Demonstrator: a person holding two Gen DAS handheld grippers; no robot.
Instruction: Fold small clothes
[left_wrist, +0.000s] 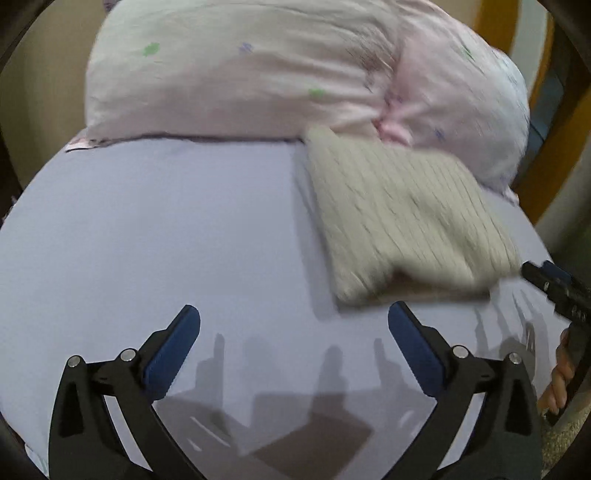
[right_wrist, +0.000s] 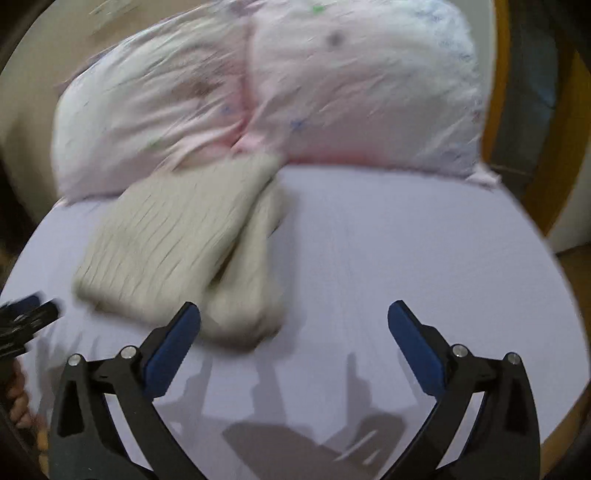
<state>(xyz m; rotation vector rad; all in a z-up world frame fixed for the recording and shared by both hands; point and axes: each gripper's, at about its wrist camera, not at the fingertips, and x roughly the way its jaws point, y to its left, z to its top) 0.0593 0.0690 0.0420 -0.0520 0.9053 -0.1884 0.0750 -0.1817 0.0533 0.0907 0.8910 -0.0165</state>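
Observation:
A beige ribbed knit garment (left_wrist: 402, 218) lies folded on the lilac bed sheet (left_wrist: 166, 240), its far end touching the pillows. In the right wrist view the garment (right_wrist: 184, 243) lies left of centre. My left gripper (left_wrist: 293, 317) is open and empty, just left of and in front of the garment's near edge. My right gripper (right_wrist: 293, 317) is open and empty, with its left finger (right_wrist: 177, 339) beside the garment's near end. The right gripper also shows at the right edge of the left wrist view (left_wrist: 554, 288). Both views are motion-blurred.
Two pink patterned pillows (left_wrist: 258, 74) lie across the head of the bed, also in the right wrist view (right_wrist: 277, 92). A wooden bed frame (right_wrist: 498, 92) stands at the right. Bare sheet (right_wrist: 406, 240) extends right of the garment.

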